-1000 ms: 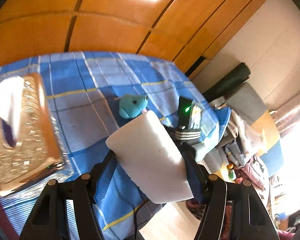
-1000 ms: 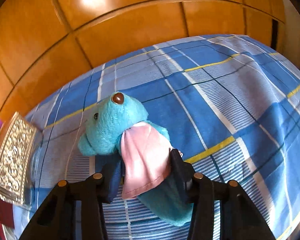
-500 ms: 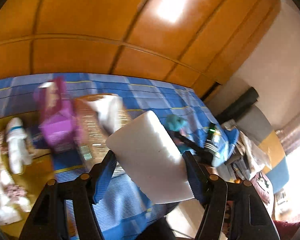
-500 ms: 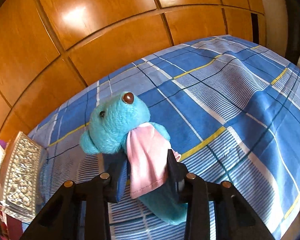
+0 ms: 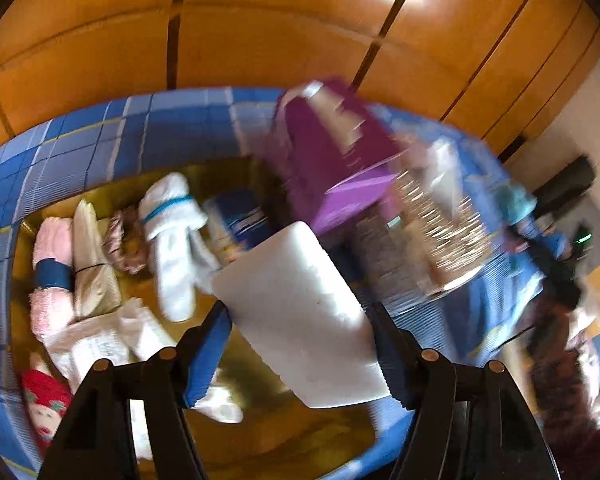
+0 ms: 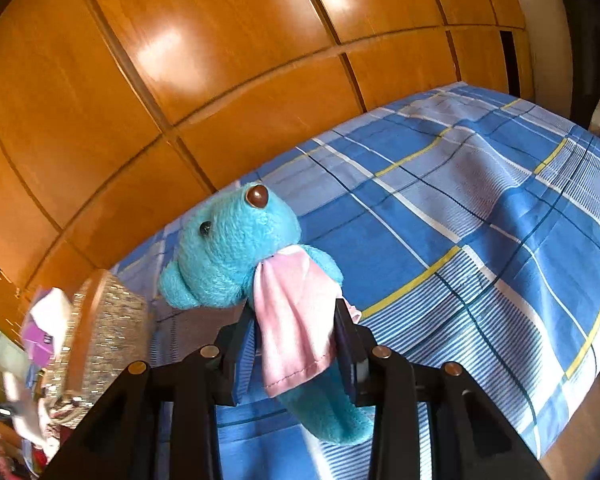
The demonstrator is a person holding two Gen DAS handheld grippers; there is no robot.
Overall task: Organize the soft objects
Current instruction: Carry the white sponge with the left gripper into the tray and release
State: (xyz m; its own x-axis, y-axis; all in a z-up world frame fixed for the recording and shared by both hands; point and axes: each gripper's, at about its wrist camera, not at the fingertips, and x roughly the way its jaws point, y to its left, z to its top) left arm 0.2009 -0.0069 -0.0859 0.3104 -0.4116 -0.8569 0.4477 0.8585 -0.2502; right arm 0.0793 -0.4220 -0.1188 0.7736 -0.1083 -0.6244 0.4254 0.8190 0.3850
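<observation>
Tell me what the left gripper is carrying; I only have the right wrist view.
Observer: The left gripper is clamped on a white foam block.
Operator: Say what lies ahead of it.
Observer: A yellow tray, just beyond the block.
Operator: List what's in the tray.
Observer: A rolled white towel with a blue band and a pink towel with a dark band, among other soft things; the picture is blurred.

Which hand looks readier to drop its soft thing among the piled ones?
Probably the left: the left gripper, clamping a white foam block, hangs over the yellow tray of soft things.
</observation>
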